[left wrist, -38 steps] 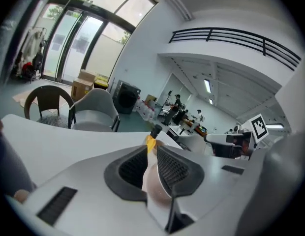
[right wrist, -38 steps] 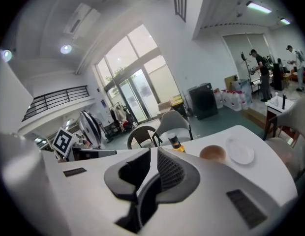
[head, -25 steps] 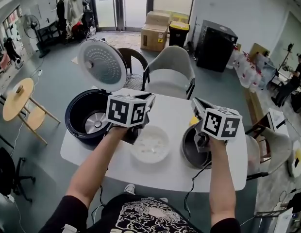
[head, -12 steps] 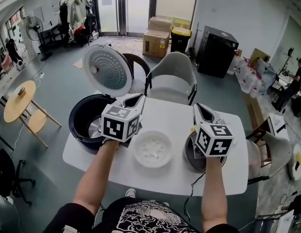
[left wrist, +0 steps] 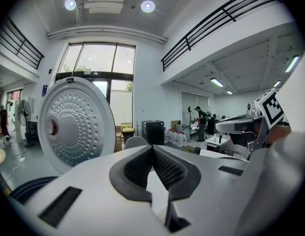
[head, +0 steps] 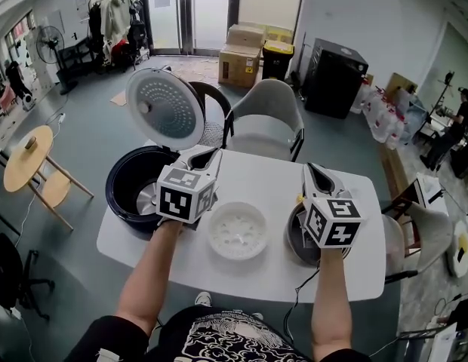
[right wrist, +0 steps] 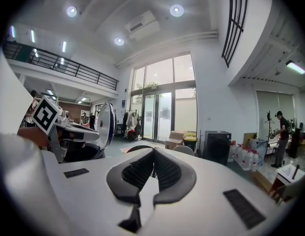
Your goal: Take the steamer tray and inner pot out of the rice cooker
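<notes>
The dark rice cooker point(head: 127, 188) stands at the table's left end, its round lid point(head: 163, 108) raised; that lid point(left wrist: 74, 124) also fills the left of the left gripper view. The white perforated steamer tray point(head: 236, 231) lies on the table's middle. The metal inner pot point(head: 296, 237) sits on the table at the right, partly hidden behind the right gripper. My left gripper point(head: 207, 155) is shut and holds nothing, hovering between cooker and tray. My right gripper point(head: 317, 173) is shut and holds nothing, above the pot. Both point nearly level, away from me.
A white table point(head: 257, 179) carries everything. A grey chair point(head: 266, 118) stands behind it and another chair point(head: 415, 232) at the right. A round wooden side table point(head: 26, 155) is at the left. Cardboard boxes point(head: 245, 55) and a black cabinet point(head: 334, 70) stand farther back.
My left gripper has drawn back and left from over the steamer tray and risen a little, its jaws closing. Both grippers have rolled. The right gripper stays over the pot.
</notes>
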{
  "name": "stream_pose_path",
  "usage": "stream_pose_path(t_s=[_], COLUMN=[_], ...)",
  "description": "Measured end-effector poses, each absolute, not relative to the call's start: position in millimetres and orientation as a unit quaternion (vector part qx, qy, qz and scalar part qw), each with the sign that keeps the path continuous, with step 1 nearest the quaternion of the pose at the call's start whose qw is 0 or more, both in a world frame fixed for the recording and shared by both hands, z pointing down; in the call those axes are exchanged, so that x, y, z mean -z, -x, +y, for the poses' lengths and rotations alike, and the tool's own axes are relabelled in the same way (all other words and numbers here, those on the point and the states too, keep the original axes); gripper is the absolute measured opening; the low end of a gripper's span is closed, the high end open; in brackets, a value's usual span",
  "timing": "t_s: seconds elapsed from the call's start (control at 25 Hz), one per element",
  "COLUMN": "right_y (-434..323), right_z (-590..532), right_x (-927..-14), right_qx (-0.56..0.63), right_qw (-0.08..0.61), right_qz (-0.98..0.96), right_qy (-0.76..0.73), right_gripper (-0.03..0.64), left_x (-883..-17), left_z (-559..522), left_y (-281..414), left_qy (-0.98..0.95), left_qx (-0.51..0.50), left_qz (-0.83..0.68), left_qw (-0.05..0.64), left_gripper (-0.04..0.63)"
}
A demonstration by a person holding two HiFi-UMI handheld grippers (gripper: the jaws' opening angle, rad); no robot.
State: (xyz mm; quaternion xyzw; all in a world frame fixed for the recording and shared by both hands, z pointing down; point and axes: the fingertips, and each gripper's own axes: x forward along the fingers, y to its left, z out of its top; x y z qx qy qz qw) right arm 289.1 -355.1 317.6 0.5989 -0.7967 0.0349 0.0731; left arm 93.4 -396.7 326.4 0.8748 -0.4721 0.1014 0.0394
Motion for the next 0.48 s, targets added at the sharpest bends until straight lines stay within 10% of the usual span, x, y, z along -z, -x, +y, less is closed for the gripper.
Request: stream_pose_path(t_s=[0.48], right_y=[-284.5], right_z=[-358.9], right_x=[-317.6], right_qx=[-0.036], right_qw=[0.065], right_qz=[-0.798], right_qy=[-0.597], right_gripper=[0.014], left_x=[-328.2], left_z=[-400.7], left_y=[-87.3], left_qy=[-0.873], left_qx=[-0.106], left_qz=[-0.475], left_qw=[0.038], left_gripper=[0.012])
